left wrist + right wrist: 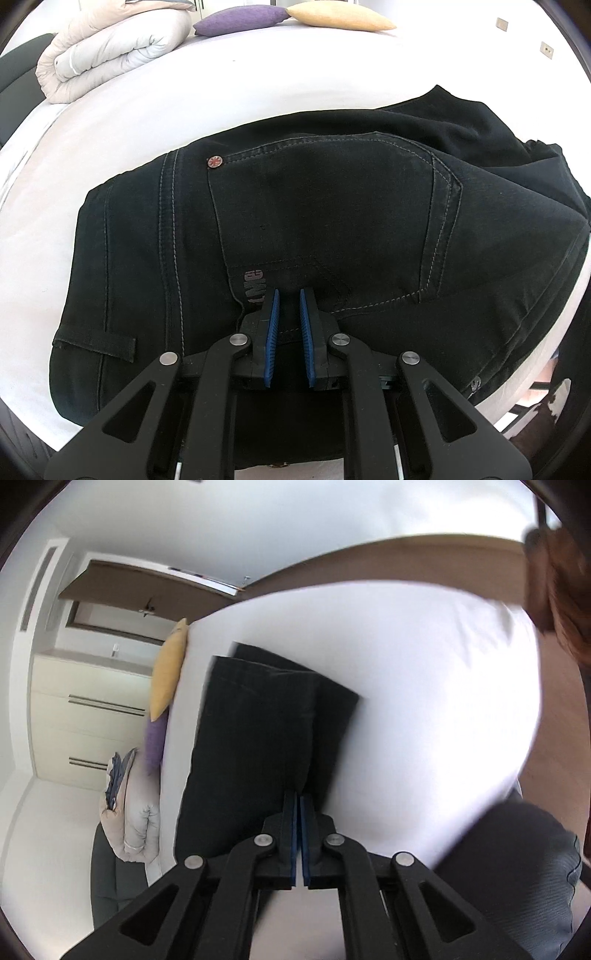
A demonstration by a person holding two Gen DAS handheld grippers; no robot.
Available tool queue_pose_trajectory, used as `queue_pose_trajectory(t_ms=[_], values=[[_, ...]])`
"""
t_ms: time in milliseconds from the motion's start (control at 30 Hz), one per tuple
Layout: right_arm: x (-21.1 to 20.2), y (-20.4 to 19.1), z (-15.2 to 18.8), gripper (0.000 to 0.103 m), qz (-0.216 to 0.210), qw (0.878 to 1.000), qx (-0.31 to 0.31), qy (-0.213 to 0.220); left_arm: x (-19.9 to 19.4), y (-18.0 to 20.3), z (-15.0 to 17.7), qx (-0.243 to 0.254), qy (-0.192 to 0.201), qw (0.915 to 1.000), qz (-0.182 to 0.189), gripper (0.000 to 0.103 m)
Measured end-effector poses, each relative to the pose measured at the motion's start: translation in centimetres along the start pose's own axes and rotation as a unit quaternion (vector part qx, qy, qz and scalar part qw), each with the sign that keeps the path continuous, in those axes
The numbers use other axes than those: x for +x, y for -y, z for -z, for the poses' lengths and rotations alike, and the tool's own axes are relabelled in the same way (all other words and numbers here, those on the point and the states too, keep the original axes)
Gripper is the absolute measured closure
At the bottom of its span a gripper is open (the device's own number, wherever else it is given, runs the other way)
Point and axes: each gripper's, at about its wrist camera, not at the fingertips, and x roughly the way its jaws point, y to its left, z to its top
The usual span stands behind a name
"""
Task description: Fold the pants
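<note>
Denim is nipped in both tools: the left hand-held gripper [288,293] pinches the pants [295,221] near the back pocket [325,214], likely anchoring the waist end on the bed [258,85]. The right hand-held gripper [297,795] is clamped on the stacked legs, probably to carry them over. Pillows [295,16] lie well apart.

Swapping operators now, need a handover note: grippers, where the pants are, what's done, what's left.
Left gripper: shut on the pants at the seat, by the back pocket.
Right gripper: fingers together, apparently pinching the leg section; view is blurred.
Pants: dark jeans on the white bed, legs doubled one over the other, hems toward the far end.
Done: legs stacked lengthwise.
Left: likely fold the legs up toward the waist, then smooth.
</note>
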Motion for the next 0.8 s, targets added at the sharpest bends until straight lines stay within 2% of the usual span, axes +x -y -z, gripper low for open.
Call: queue_pose_trajectory(t_ms=[100,133,200,267,333,367,400,433,467,533,567,600,700,800], values=[[-0.7,0.2,-0.2,0.1,0.002,1.0,-0.009,0.002,0.0,-0.2,-0.1,0.001,-0.002,1.0,0.001,0.092],[-1.1,0.1,-0.4,0.097,0.007,1.0,-0.009,0.001,0.1,-0.3,-0.1,0.0,-0.002,1.0,0.002,0.092],[-1.9,-0.2,-1.1,0.094,0.04,0.999,-0.026,0.005,0.1,-0.5,-0.1,-0.004,-0.002,1.0,0.004,0.092],[-3.9,-1.1,-2.2,0.077,0.061,0.995,-0.067,0.034,0.2,-0.5,-0.1,-0.004,-0.002,1.0,0.004,0.092],[-6.0,-2.1,-3.7,0.071,0.062,0.988,-0.123,0.063,0.1,-0.4,-0.1,-0.002,-0.003,1.0,0.003,0.092],[-6.1,-3.1,-4.5,0.067,0.051,0.987,-0.14,0.061,0.2,-0.4,-0.2,-0.001,-0.003,1.0,0.002,0.092],[-5.6,-4.5,-5.6,0.062,0.027,0.985,-0.163,0.041,0.1,-0.3,-0.2,-0.001,-0.004,1.0,0.002,0.092],[-4.7,-5.8,-6.5,0.046,0.002,0.982,-0.19,0.011,0.2,-0.3,-0.2,-0.001,-0.005,1.0,0.001,0.092],[-3.6,-7.1,-7.3,0.041,-0.009,0.976,-0.218,-0.013,0.2,-0.2,-0.3,-0.002,-0.005,1.0,0.001,0.092],[-1.3,-9.4,-8.8,0.041,0.007,0.963,-0.267,-0.036,0.1,-0.1,-0.3,-0.004,-0.006,1.0,-0.003,0.092],[0.1,-10.2,-9.5,0.041,-0.003,0.958,-0.279,-0.06,0.1,0.0,-0.4,-0.005,-0.006,1.0,-0.005,0.092],[1.4,-10.7,-10.3,0.041,-0.014,0.957,-0.279,-0.077,0.1,0.2,-0.4,-0.005,-0.007,0.9999,-0.008,0.092],[5.3,-11.5,-12.1,0.041,-0.01,0.956,-0.273,-0.108,0.2,0.4,-0.6,-0.004,-0.01,0.9999,-0.013,0.092],[7.6,-11.0,-13.2,0.041,0.019,0.955,-0.275,-0.11,0.3,0.6,-0.7,-0.003,-0.014,0.9998,-0.012,0.092]])
